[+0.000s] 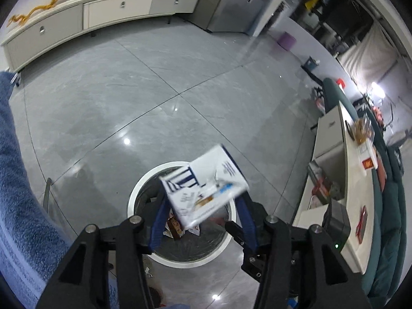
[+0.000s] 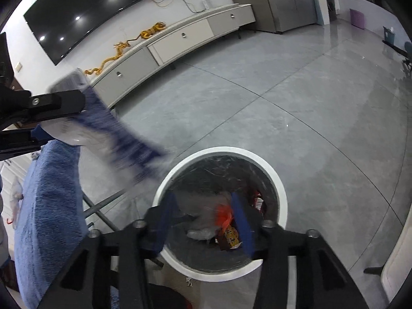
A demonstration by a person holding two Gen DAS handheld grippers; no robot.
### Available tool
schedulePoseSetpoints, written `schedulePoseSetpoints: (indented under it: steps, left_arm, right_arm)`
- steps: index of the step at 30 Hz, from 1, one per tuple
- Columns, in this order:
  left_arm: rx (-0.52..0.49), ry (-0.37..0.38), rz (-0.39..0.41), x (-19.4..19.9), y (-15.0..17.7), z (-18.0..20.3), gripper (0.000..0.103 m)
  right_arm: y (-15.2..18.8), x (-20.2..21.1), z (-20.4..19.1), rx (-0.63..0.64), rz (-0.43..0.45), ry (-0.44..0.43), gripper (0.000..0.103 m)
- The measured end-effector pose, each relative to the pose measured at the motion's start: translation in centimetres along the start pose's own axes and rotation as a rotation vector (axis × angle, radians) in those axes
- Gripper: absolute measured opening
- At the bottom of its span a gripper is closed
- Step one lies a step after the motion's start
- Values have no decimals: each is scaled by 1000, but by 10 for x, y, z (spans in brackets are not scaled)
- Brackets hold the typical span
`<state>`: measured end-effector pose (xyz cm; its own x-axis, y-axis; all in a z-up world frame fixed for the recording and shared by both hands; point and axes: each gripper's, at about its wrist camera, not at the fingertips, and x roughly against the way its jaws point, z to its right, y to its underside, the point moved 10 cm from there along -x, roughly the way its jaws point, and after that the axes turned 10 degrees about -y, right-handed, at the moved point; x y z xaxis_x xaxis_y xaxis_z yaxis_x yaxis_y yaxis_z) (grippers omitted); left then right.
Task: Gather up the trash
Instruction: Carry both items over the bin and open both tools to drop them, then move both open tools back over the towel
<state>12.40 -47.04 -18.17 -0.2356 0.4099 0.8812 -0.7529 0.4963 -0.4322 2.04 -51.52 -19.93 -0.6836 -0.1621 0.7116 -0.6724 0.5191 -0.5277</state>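
Claw L [image 1: 203,200] half-open w/ white-blue box [image 1: 206,182] between its fingers over the bin [image 1: 134,195] at frame bottom-center; R claw [image 2: 203,221] open, empty; box prob light, stiff cardboard—pinch flat faces.

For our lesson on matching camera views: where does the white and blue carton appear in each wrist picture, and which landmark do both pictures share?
Left wrist view: the white and blue carton sits low and centre, between the left gripper's fingers, above the bin.
Right wrist view: the carton is a blurred shape at the left, up and left of the bin.
Shared landmark: the round white-rimmed trash bin on the grey floor.
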Motion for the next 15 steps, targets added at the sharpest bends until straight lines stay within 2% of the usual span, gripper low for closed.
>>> schedulePoseSetpoints:
  steps: [10,13,15]
  left_arm:
    - [-33,13,-1,7,18,2,49]
    - [-45,-16,33,20,22,0,49]
    - [-54,-66,90,37,24,-5,49]
  right_arm:
    - [-4,16,10,-41,38,28,46]
    - [-8,22,6,-40,50,25,46]
    - [-10,28,-1,-28,61,21,46]
